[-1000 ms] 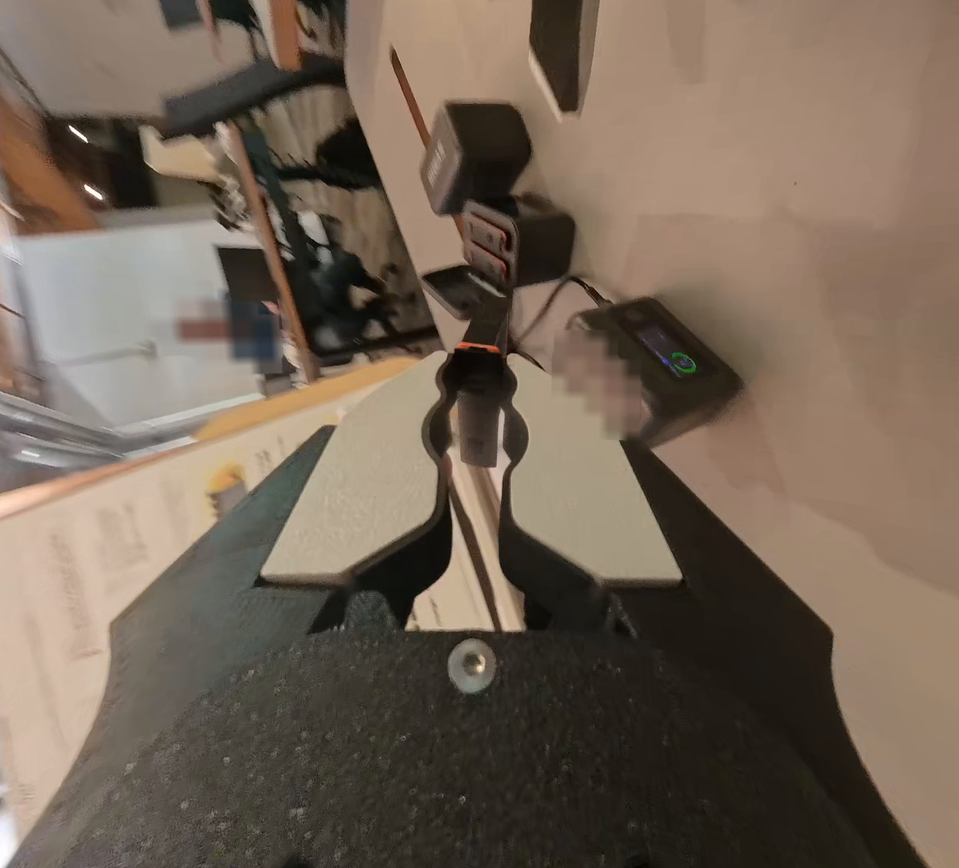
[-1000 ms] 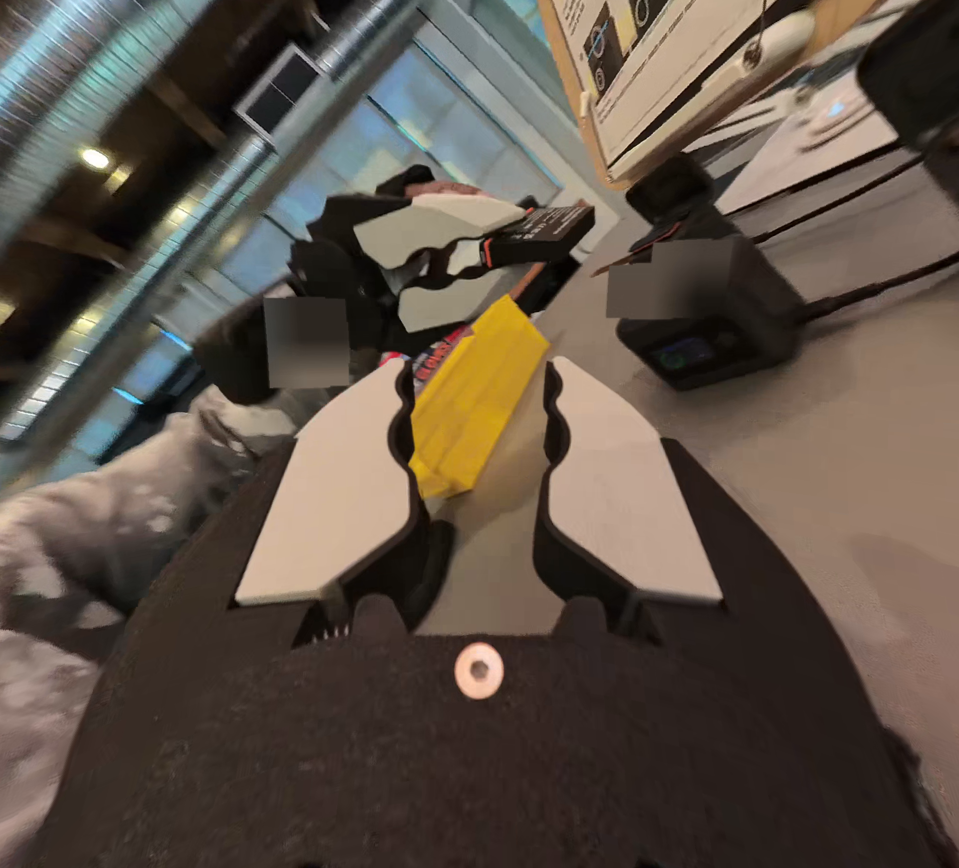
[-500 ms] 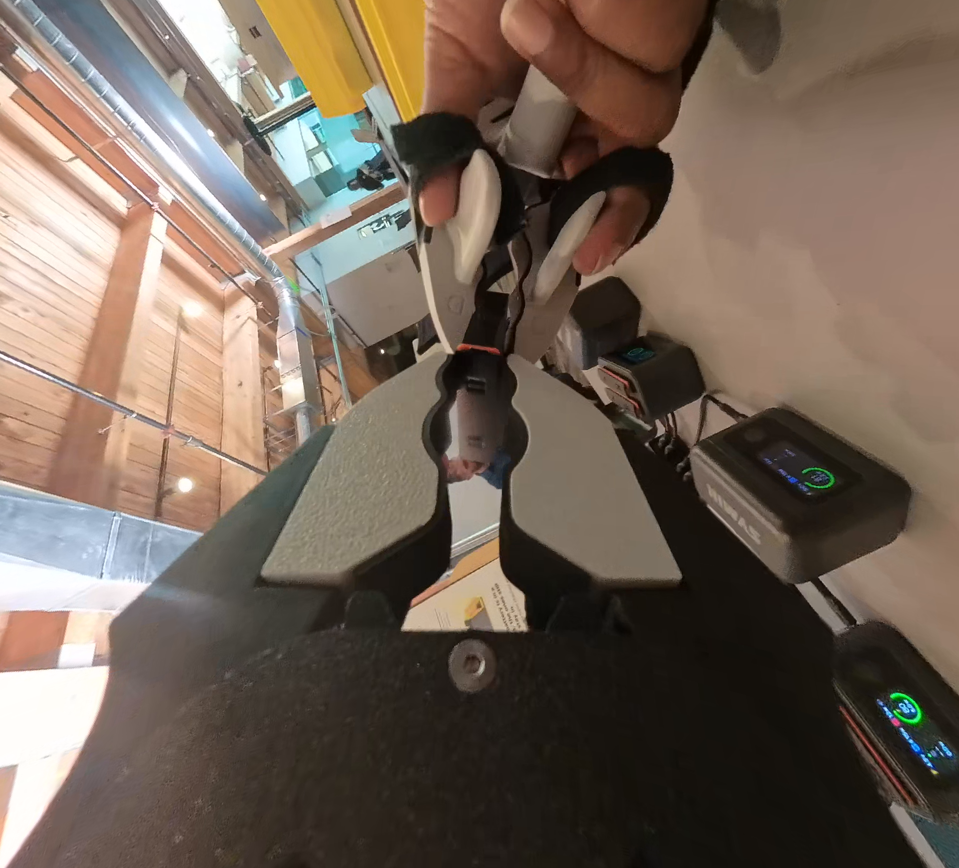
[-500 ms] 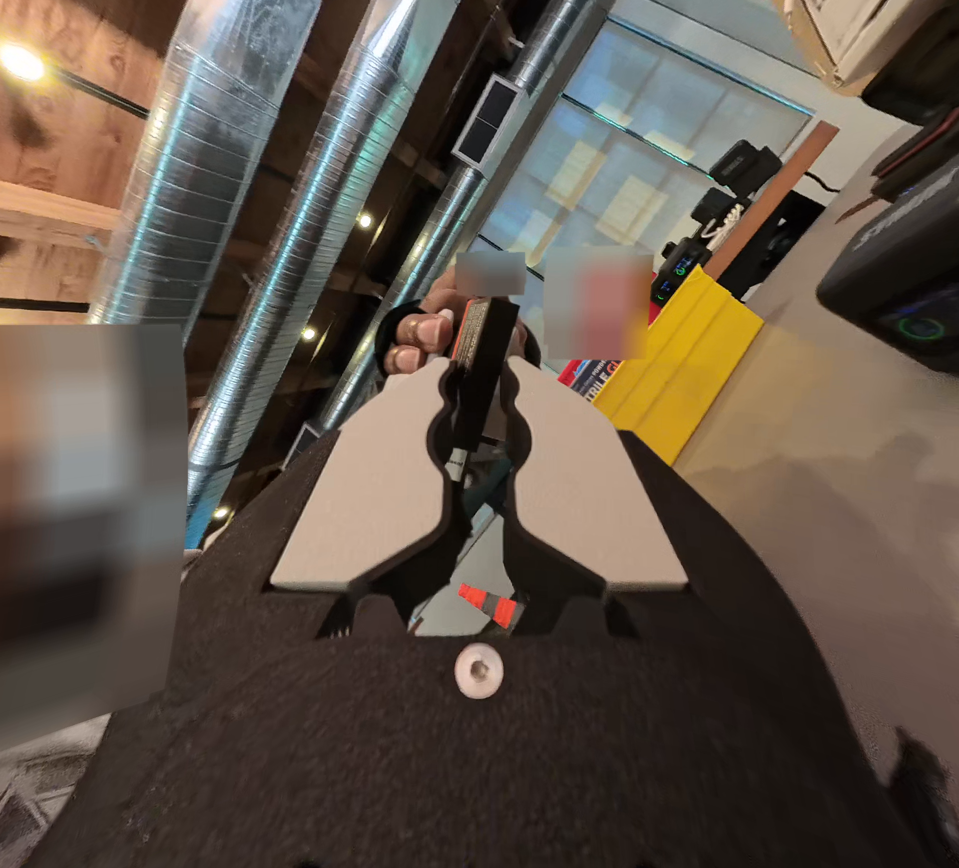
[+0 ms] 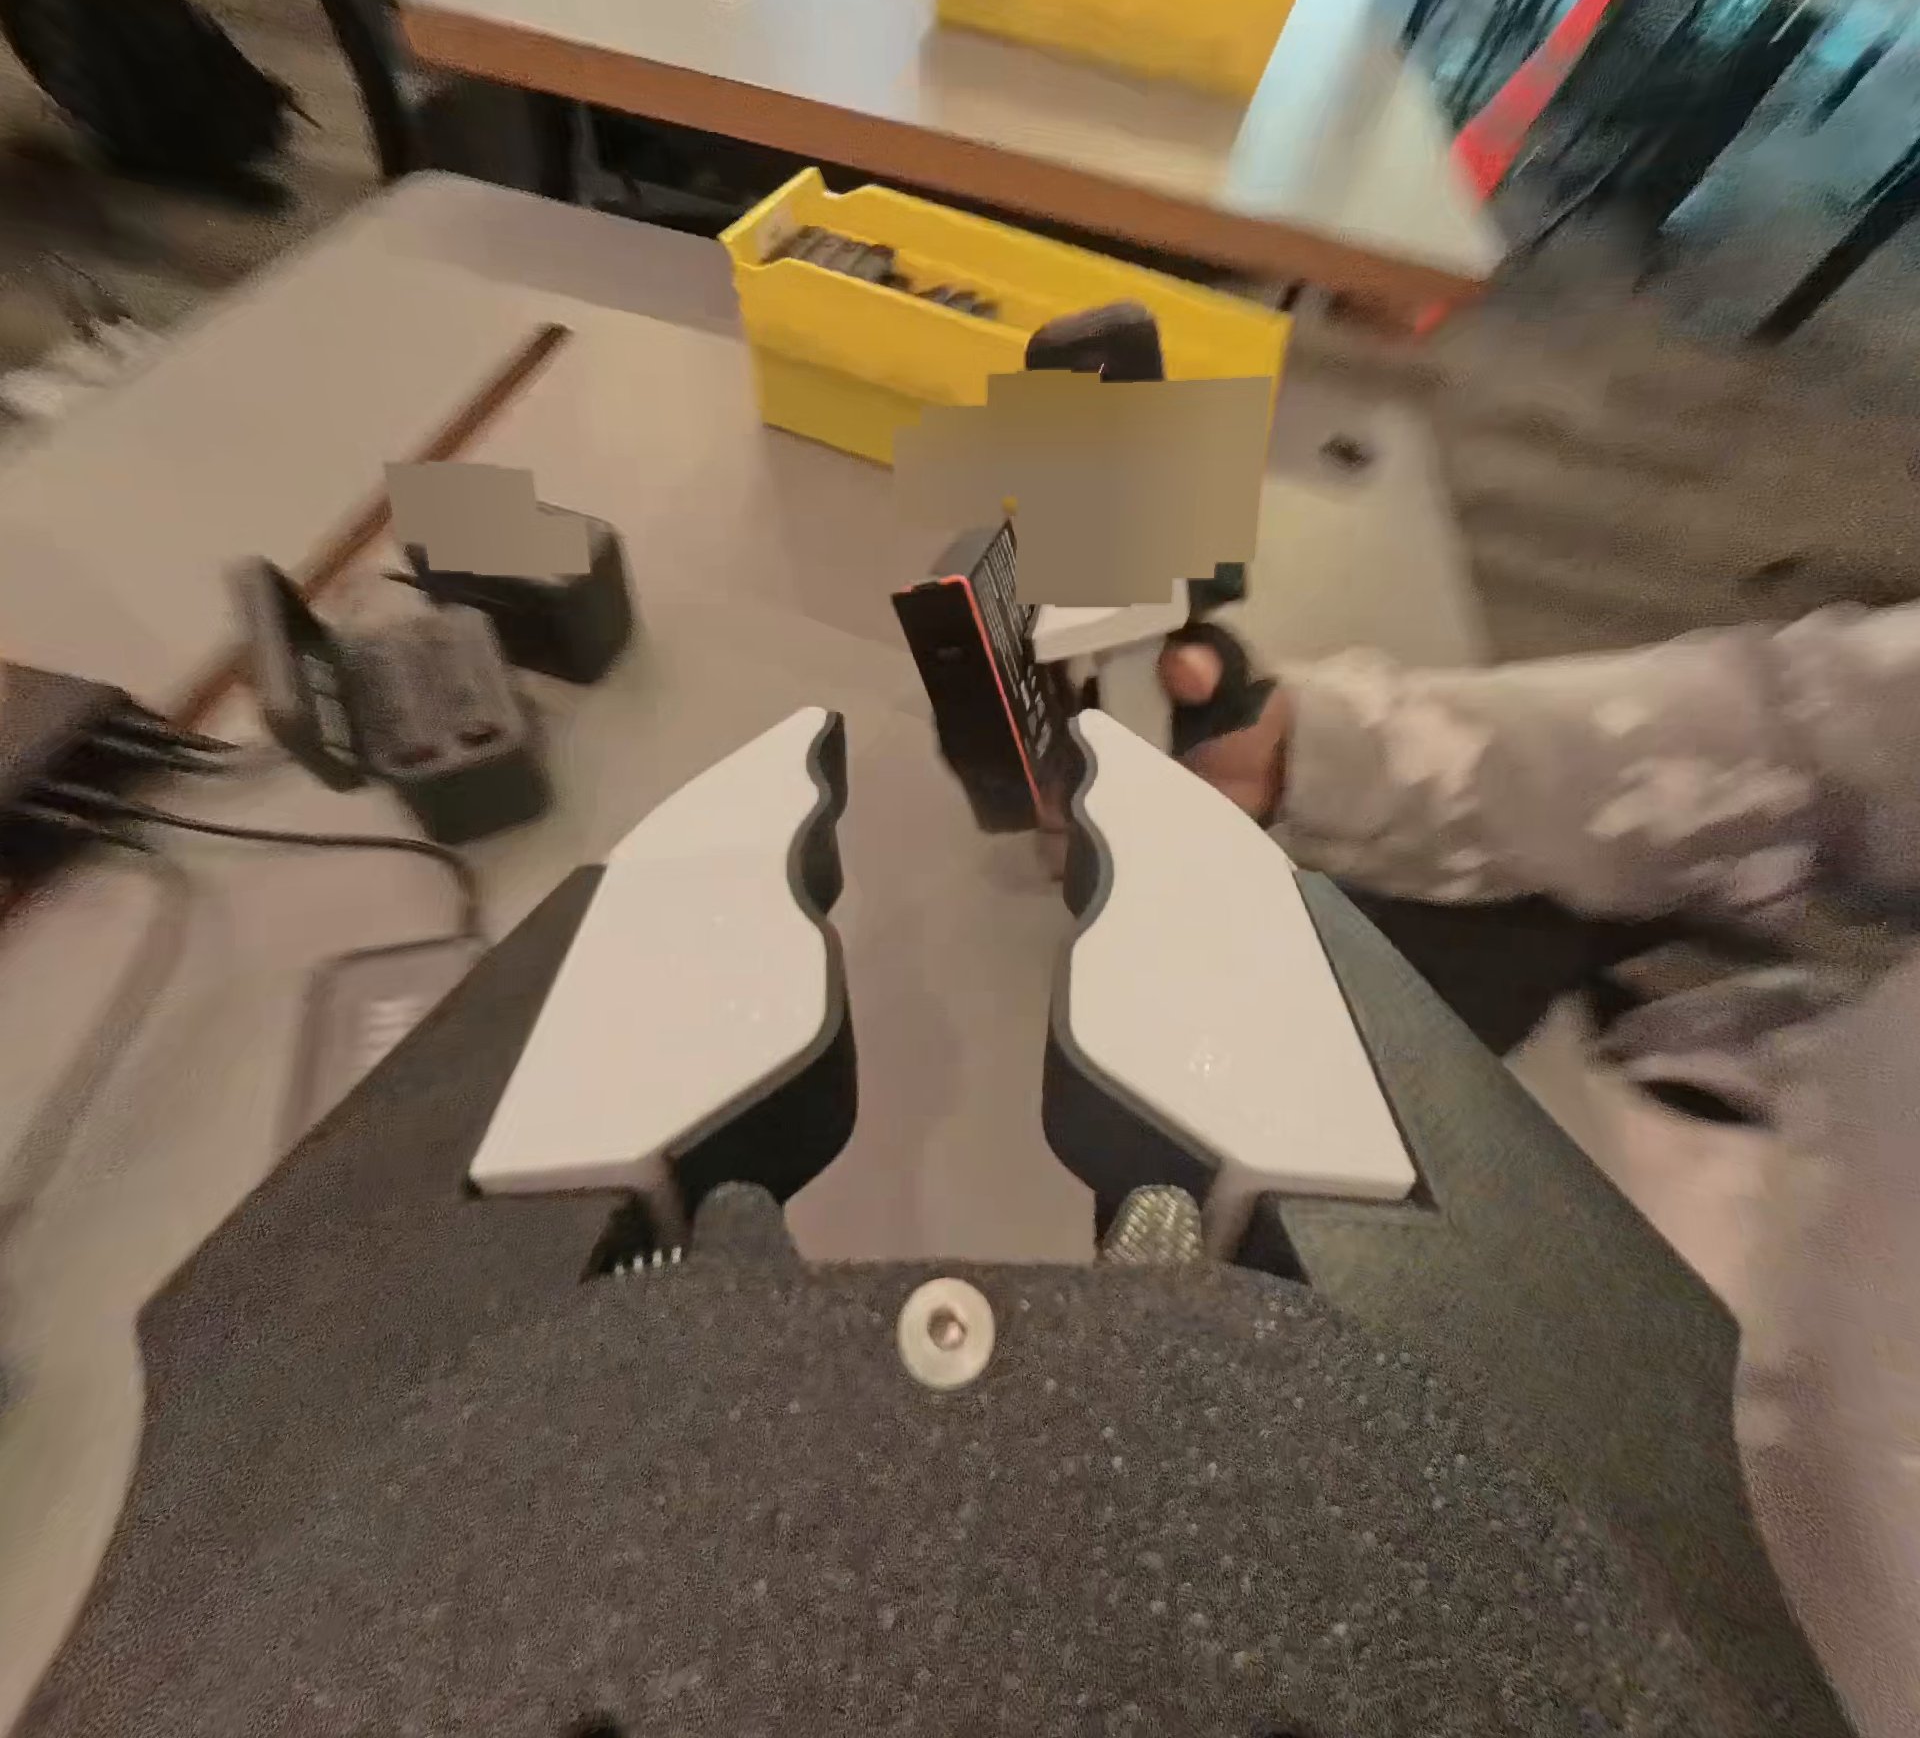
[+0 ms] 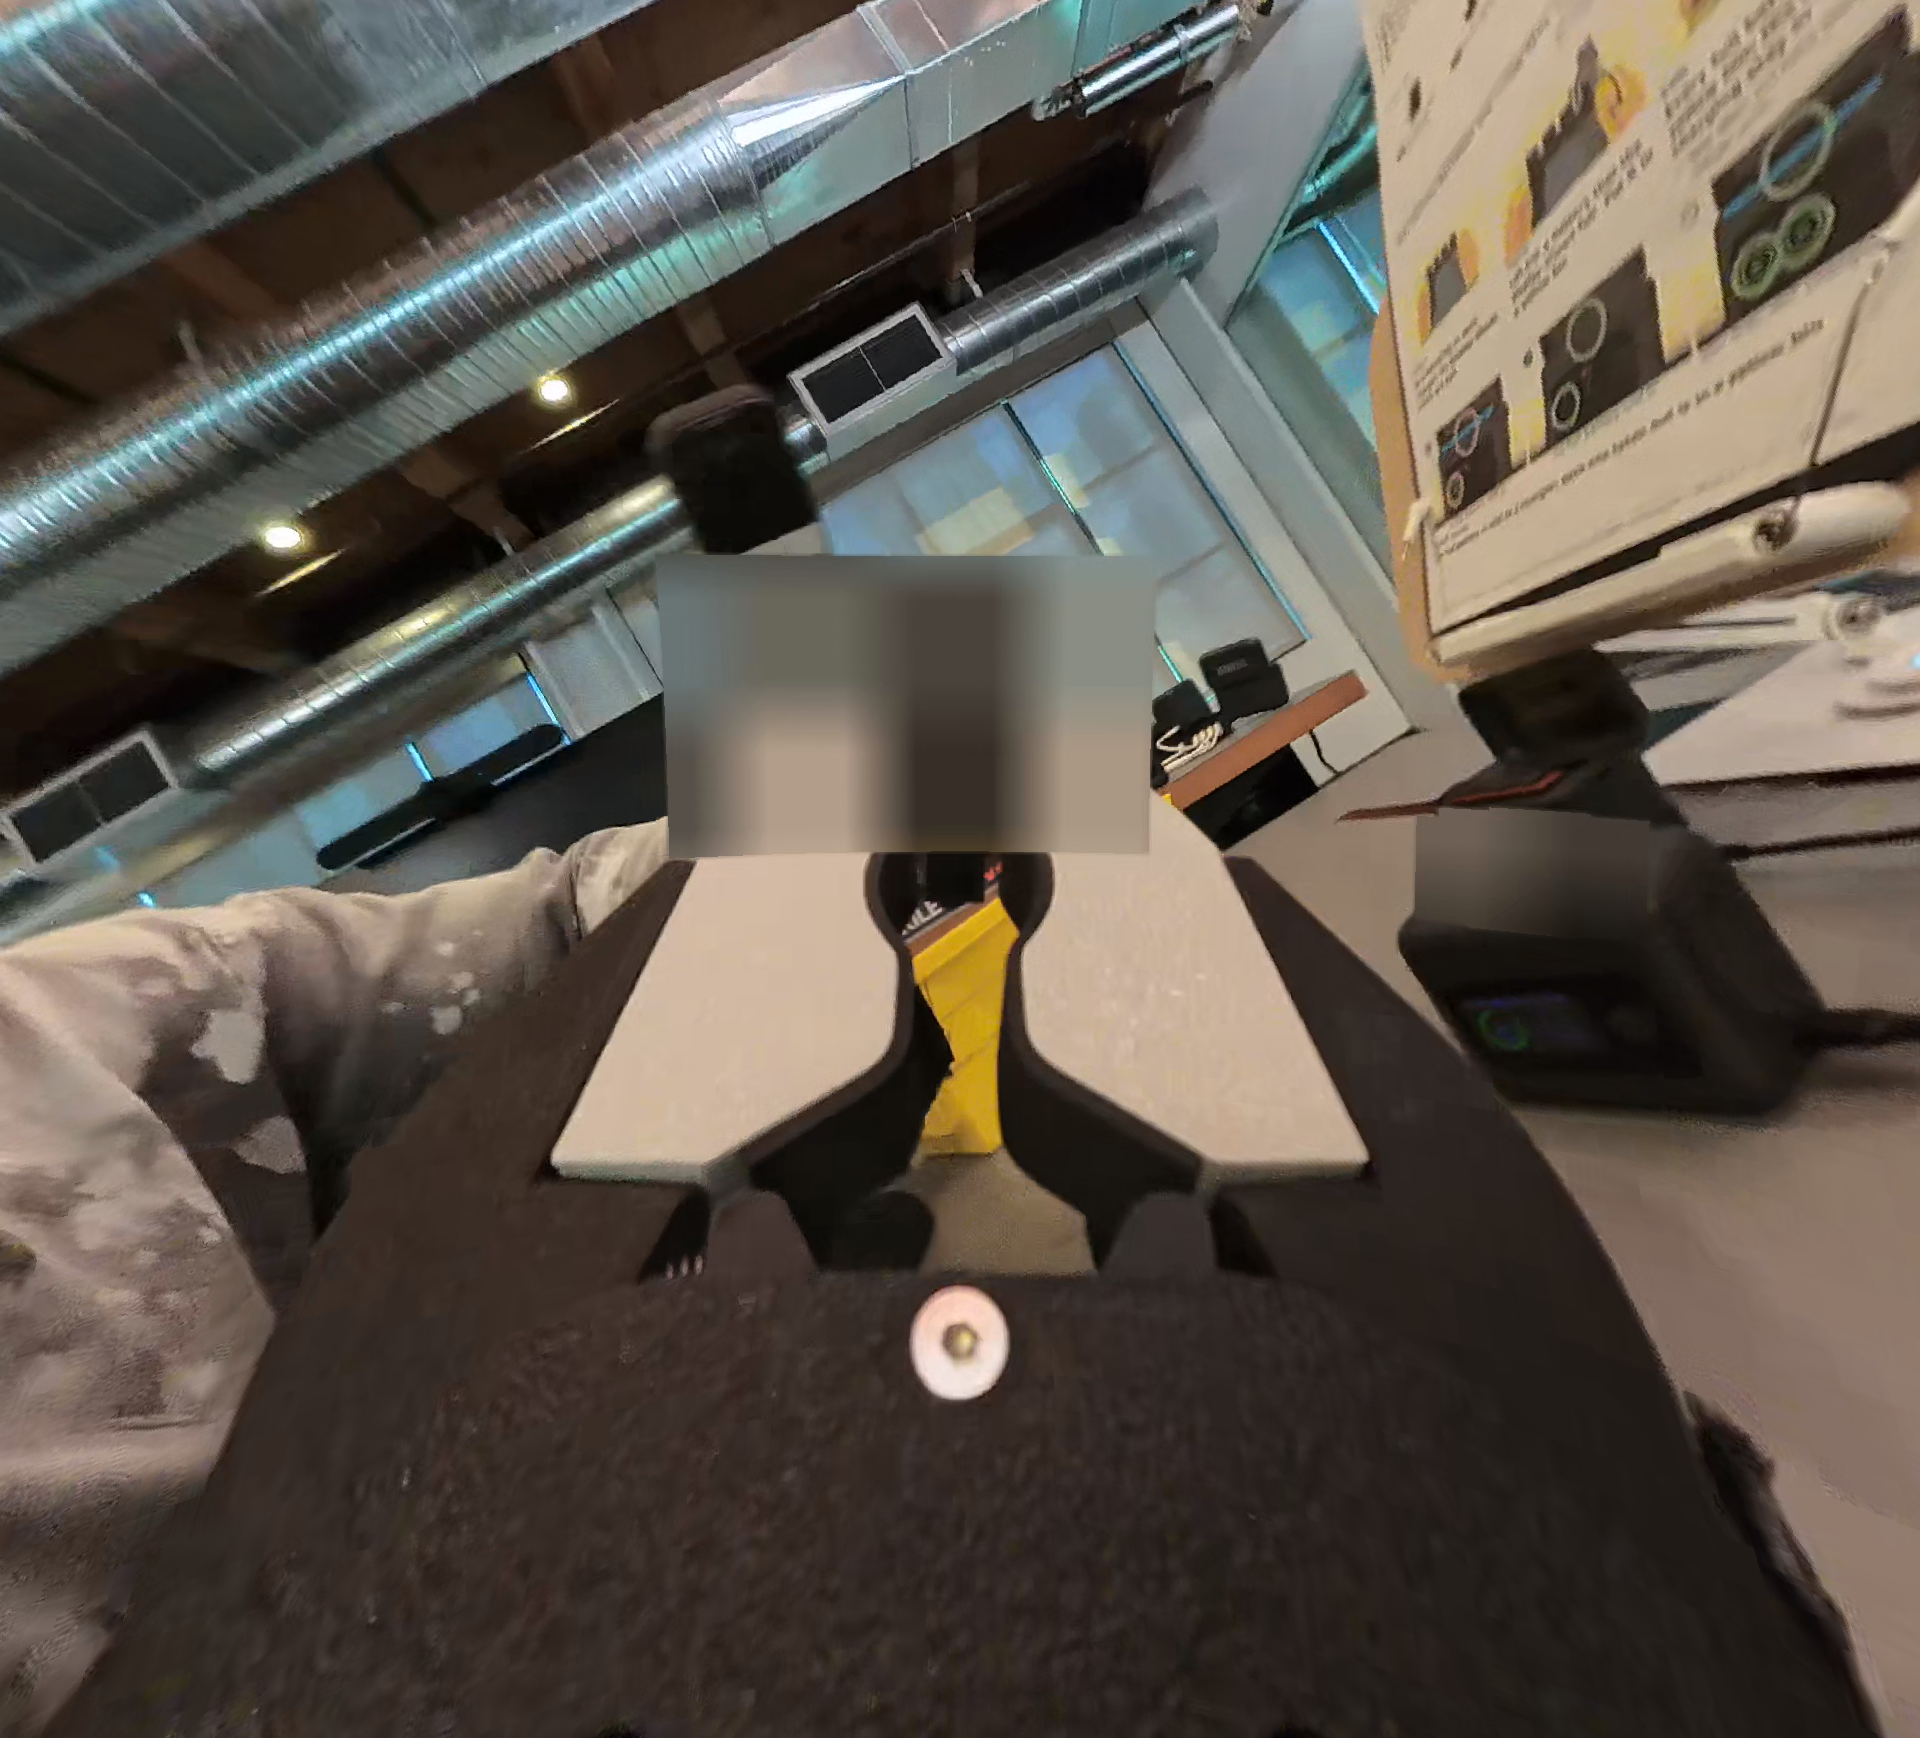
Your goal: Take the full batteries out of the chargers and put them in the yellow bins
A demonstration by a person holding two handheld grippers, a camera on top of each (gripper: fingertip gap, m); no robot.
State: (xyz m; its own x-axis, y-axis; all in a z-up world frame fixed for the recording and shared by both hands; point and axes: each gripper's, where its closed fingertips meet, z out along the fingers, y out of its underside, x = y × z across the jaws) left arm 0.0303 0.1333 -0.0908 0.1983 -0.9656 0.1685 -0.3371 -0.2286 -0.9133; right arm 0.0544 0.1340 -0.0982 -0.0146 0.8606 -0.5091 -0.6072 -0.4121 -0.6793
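Handed over, battery (image 5: 977,701) stands upright in right gripper (image 5: 1070,639).

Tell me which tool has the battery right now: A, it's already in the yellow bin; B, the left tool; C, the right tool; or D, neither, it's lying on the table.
C: in the left wrist view the left tool is open and empty, while the right tool farther off grips the black battery above the table, short of the yellow bin.
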